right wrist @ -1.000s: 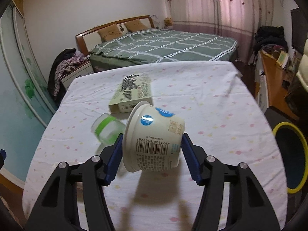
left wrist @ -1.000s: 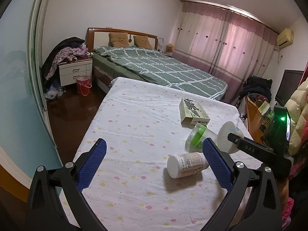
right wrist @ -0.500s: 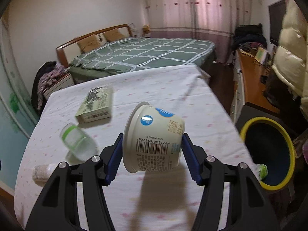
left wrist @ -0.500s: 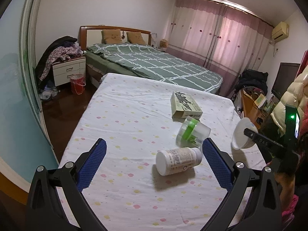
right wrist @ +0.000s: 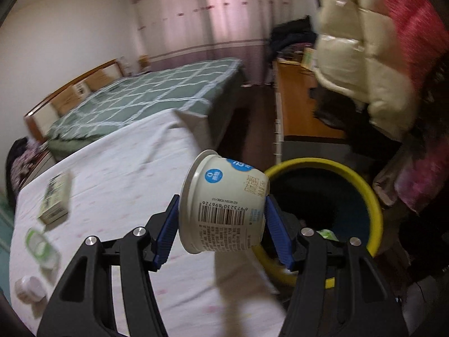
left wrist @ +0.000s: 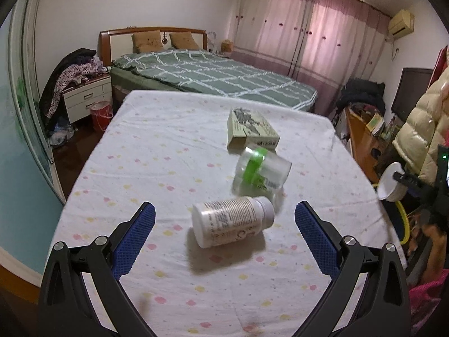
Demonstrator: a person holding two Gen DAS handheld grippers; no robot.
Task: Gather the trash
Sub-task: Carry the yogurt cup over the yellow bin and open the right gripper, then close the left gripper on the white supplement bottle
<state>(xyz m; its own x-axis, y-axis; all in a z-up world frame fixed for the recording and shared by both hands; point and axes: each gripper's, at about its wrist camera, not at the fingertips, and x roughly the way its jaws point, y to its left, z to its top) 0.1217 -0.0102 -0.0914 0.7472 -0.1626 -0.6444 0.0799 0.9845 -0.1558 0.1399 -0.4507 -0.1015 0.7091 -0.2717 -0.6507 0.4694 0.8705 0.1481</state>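
My right gripper (right wrist: 221,213) is shut on a white yogurt cup (right wrist: 224,205) with a barcode, held at the table's right edge beside a yellow-rimmed bin (right wrist: 362,185) on the floor. The cup also shows in the left wrist view (left wrist: 391,181). My left gripper (left wrist: 223,219) is open and empty over the table. A white pill bottle (left wrist: 233,224) lies on its side between its fingers. Beyond it lie a clear cup with a green band (left wrist: 261,172) and a cardboard box (left wrist: 251,129).
The table (left wrist: 157,151) has a white dotted cloth. A green bed (left wrist: 213,75) stands beyond it, a nightstand (left wrist: 87,98) and red bucket (left wrist: 99,113) at the left. A wooden desk (right wrist: 303,106) and hanging jackets (right wrist: 364,64) are at the right.
My right gripper has swung right with the yogurt cup, from over the table to the bin's edge. My left gripper has moved closer to the pill bottle.
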